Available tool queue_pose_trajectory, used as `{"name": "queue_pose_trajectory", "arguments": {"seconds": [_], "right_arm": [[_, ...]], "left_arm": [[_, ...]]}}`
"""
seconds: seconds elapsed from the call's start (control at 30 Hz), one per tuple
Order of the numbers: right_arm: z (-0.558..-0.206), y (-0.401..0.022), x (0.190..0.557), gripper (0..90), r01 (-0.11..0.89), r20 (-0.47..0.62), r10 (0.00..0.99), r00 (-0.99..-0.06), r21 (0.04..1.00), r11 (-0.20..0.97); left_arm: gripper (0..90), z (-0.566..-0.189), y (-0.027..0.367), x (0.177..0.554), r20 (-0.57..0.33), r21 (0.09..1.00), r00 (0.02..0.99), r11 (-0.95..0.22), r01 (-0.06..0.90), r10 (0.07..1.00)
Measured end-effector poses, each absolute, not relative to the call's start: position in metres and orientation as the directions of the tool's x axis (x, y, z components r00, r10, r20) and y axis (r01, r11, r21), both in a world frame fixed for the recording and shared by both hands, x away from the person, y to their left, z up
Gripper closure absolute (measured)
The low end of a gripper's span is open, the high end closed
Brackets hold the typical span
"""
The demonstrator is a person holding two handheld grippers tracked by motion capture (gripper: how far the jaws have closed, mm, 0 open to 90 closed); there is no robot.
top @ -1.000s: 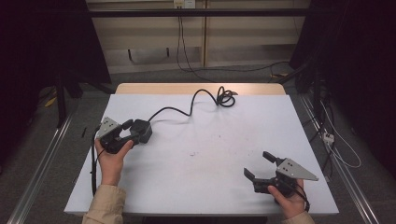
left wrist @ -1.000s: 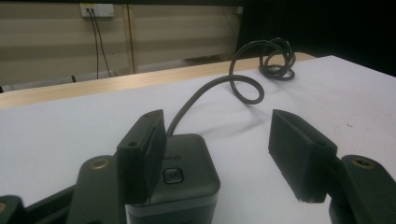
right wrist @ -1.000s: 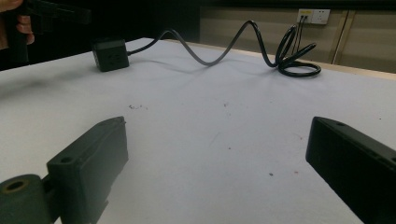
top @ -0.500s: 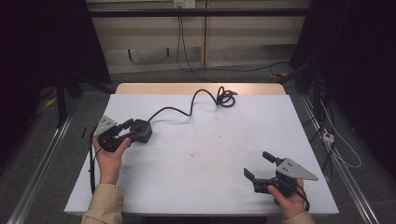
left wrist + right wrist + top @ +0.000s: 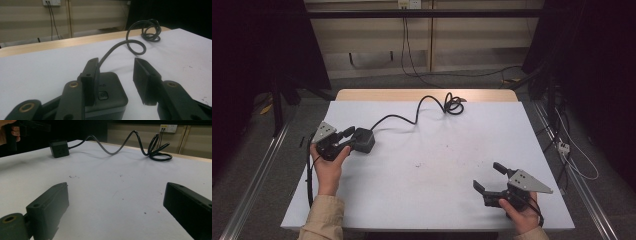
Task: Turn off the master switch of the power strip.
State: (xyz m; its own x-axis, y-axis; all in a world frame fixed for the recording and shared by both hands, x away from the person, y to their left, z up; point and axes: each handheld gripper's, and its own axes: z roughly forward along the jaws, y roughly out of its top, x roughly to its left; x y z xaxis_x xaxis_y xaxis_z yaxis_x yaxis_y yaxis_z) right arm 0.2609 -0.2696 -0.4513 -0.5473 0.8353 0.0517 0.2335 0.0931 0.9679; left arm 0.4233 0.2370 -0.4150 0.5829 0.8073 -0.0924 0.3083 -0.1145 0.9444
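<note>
While we look down from the high view, we see a white table [image 5: 432, 165] with two hands at its near edge. Our left hand [image 5: 328, 167] holds the left gripper [image 5: 343, 141] at the left side of the table. Its jaws are apart. A small black box [image 5: 363, 140] sits on the table right at this gripper's tip. In the left gripper view, the box [image 5: 110, 92] lies low between the two jaws, close to the left one. That jaw seems to lie over the box's edge, but we cannot tell if it touches. The other jaw stands clear of it.

A black cable [image 5: 412, 117] runs from the box toward the far side of the table. It ends in a loose coil [image 5: 454, 105] near the wooden far edge [image 5: 427, 95].

Our right hand [image 5: 522, 215] holds the right gripper [image 5: 490, 180] near the front right corner. Its jaws are wide apart with nothing between them, just bare table. From the right gripper view, the box [image 5: 59, 148] is far off across the table, and the cable [image 5: 120, 145] curls away to the coil [image 5: 160, 151].
</note>
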Motion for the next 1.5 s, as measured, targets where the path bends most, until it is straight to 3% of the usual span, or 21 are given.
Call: {"name": "queue_pose_trajectory", "arguments": {"seconds": [1.5], "right_arm": [[-0.451, -0.269, 0.261, 7.1, 0.234, 0.049, 0.83, -0.555, 0.967, 0.099]], "left_arm": [[72.0, -0.42, 0.241, 0.434, -0.095, 0.929, 0.573, -0.134, 0.344, 0.814]]}}
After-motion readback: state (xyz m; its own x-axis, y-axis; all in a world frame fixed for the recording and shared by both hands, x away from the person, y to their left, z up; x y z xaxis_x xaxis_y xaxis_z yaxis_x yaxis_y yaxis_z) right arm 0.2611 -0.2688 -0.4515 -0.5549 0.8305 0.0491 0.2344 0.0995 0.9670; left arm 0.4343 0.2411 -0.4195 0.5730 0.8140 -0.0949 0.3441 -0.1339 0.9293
